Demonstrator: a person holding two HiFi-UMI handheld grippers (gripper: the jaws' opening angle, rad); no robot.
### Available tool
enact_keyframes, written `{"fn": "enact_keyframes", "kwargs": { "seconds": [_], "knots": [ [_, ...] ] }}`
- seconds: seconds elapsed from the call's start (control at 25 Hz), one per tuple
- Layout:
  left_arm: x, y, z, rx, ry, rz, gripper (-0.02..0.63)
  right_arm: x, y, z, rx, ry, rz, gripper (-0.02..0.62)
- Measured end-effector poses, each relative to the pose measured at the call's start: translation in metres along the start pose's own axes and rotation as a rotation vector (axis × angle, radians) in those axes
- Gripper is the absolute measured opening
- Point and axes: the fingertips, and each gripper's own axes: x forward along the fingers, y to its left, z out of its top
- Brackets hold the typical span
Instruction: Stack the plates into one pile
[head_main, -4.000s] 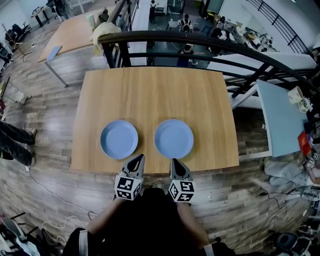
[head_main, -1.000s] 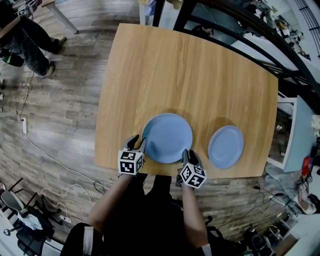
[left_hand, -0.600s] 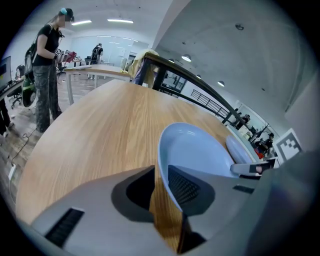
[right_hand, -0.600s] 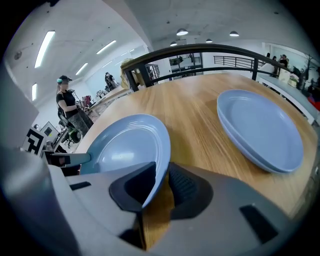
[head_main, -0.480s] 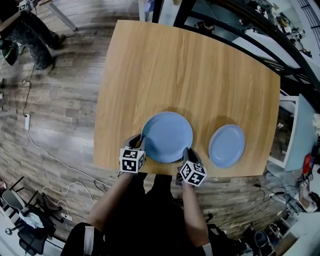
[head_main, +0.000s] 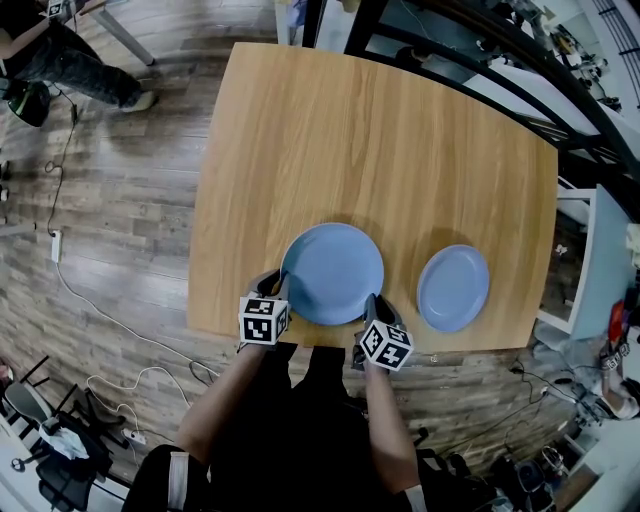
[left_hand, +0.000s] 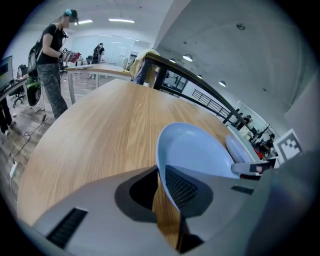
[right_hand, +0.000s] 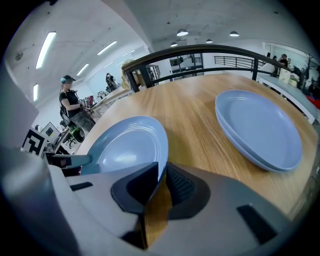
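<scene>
The left plate (head_main: 332, 270) lies on the table (head_main: 380, 130) close to its near edge, right way up. It is caught at two spots on the rim that faces the person.

The left gripper (head_main: 274, 288) has the rim's near-left part between its jaws. In the left gripper view the jaws are closing and the pads seem to meet the rim from above and below. The right gripper (head_main: 371, 306) does the same at the near-right part. Its own view shows the thin rim pinched between jaws that are also closing. So each gripper is clamping on this one plate, and neither holds anything else. I cannot tell whether the plate has left the wood yet.

The right plate (head_main: 453, 288) lies flat to the right, near the same table edge. It is apart from the left plate, with a strip of bare wood between them. It lies just beyond the right gripper, which is the nearer of the two to it. A line from one grip to the other points roughly towards it.

Being round, the plates have no long axis to match. The move likely turns on a sideways carry to the right, high enough to clear the right plate's rim, then centring above it.
</scene>
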Motion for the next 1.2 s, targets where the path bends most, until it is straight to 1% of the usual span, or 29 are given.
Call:
{"fn": "enact_keyframes", "kwargs": {
  "seconds": [0.28,0.48,1.2],
  "knots": [
    [-0.013,-0.006,-0.001,-0.008,-0.027,0.003,0.061,-0.010,0.001,0.002,-0.005,-0.016,0.013,0.063],
    [-0.025,-0.012,0.006,-0.007,-0.053,-0.001,0.061,-0.021,0.003,0.007,-0.008,-0.038,0.023,0.063],
    [-0.060,-0.058,0.011,0.026,-0.105,-0.014,0.060,-0.072,-0.016,0.011,0.019,-0.105,0.042,0.061]
  ]
}}
